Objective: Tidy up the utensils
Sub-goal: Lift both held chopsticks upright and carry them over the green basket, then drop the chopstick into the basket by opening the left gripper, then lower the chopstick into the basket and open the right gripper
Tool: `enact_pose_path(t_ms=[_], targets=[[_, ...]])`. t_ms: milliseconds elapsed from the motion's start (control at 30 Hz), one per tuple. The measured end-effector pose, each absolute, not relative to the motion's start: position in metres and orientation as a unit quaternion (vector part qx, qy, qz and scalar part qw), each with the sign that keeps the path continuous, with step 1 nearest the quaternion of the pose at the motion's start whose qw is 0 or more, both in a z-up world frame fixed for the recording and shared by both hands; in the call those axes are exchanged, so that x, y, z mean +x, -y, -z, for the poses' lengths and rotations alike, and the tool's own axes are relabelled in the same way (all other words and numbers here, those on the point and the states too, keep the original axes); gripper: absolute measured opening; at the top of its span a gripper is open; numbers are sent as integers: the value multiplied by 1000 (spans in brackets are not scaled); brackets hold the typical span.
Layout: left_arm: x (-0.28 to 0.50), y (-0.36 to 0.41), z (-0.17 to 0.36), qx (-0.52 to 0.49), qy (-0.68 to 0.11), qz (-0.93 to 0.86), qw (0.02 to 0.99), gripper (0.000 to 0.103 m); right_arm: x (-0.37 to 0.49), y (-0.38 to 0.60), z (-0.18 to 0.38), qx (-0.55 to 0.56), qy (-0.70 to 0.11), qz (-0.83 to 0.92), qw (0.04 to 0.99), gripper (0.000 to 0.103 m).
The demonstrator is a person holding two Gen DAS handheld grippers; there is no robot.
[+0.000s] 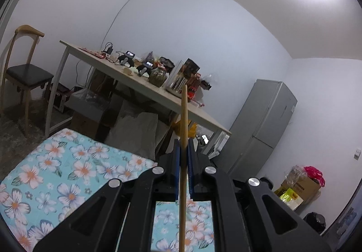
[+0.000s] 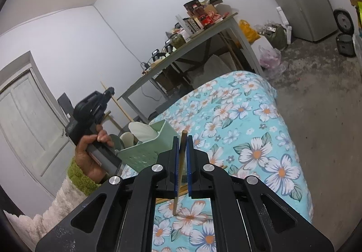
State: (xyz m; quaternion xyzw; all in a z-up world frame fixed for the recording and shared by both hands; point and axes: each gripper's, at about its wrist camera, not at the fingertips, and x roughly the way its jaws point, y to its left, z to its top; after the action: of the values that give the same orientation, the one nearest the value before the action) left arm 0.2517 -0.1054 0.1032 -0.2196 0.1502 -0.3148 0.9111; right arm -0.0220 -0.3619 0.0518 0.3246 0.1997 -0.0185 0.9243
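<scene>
While both grippers are up over the flowered blue cloth (image 2: 244,121), each one holds a thin wooden stick. The left gripper (image 1: 184,145) has its blue pads closed tight on a long wooden chopstick (image 1: 183,161). That stick stands almost straight up between the pads, with its top end poking high above them and its lower end running down out of sight. From the right wrist view, the left gripper (image 2: 108,91) is up in the air past the left edge of the cloth, held by a hand (image 2: 90,157) in a fuzzy green sleeve (image 2: 79,176).

The right gripper (image 2: 182,142) is also closed, and it pinches a shorter brown chopstick (image 2: 179,170). This stick leans a little, with its top just above the pads and its lower end down near a flower on the cloth.

A pale green basket (image 2: 144,150) with small holes sits near the left edge of the cloth, just beside the right gripper. It has a white spoon (image 2: 142,132) and some other things inside; I cannot tell what they all are.

More wooden sticks lie flat on the cloth under the right gripper, mostly hidden.

Behind the cloth stands a long table (image 1: 140,89) crowded with jars and boxes.
</scene>
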Motion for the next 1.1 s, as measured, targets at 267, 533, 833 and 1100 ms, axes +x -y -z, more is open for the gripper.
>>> enact_pose_path(t_ms=[267,533,833,1100], targets=[[227,95,-93,-177,-163,320,916,6,-26,360,-54,325,-198,17,924,4],[193,75,-90,-147,-163,327,919,56,-31,350,-68,307,-188,13,933,3],[152,38,-67,-120,-191,326,918,75,-26,332,-114,257,-148,-23,955,3],[124,5,-24,-101,-249,315,910,80,-2,321,-164,235,-108,-76,963,3]])
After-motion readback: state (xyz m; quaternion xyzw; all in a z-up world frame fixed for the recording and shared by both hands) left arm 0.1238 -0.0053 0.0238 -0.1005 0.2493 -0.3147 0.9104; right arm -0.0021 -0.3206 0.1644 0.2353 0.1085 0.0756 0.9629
